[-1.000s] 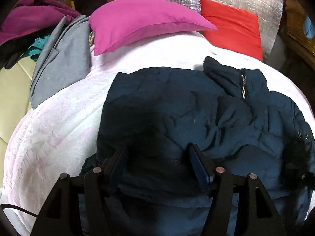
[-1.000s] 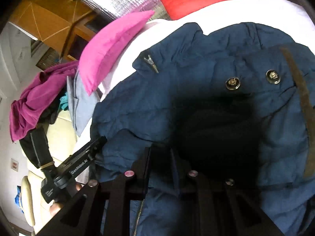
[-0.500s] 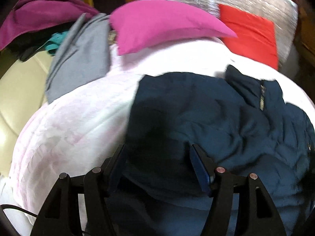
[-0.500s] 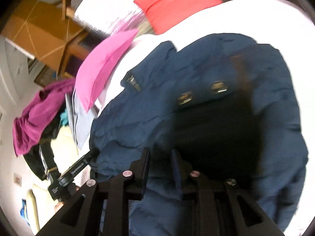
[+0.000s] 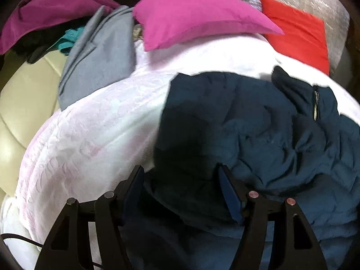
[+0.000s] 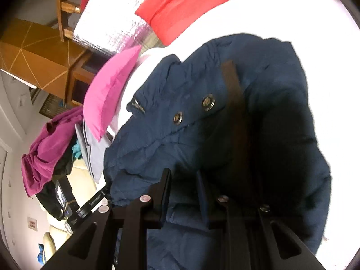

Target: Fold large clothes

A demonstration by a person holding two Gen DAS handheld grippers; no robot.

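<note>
A navy padded jacket lies spread on a white textured bedcover, its crumpled quilted fabric running ahead of both pairs of fingers and under them.

In the left wrist view, the left gripper has its fingers set well apart, with the near edge of the jacket bunched up between them. The blue pads stand on either side of the fold; whether they actually press the cloth is hard to tell, since the fabric there is in deep shadow. Ahead of the right finger, the jacket's collar with a short zip sits at the far end. Beyond the left finger is bare bedcover, then a grey garment and a magenta pillow; a red cushion lies further off, beyond the right finger.

In the right wrist view, the right gripper has its fingers close together, with a ridge of navy fabric caught in the narrow gap, so it appears clamped on the jacket. Just ahead of the fingers are two metal snap buttons and a brown strap. Off to the left of the left finger, the other gripper's black tip meets the jacket's edge.
</note>
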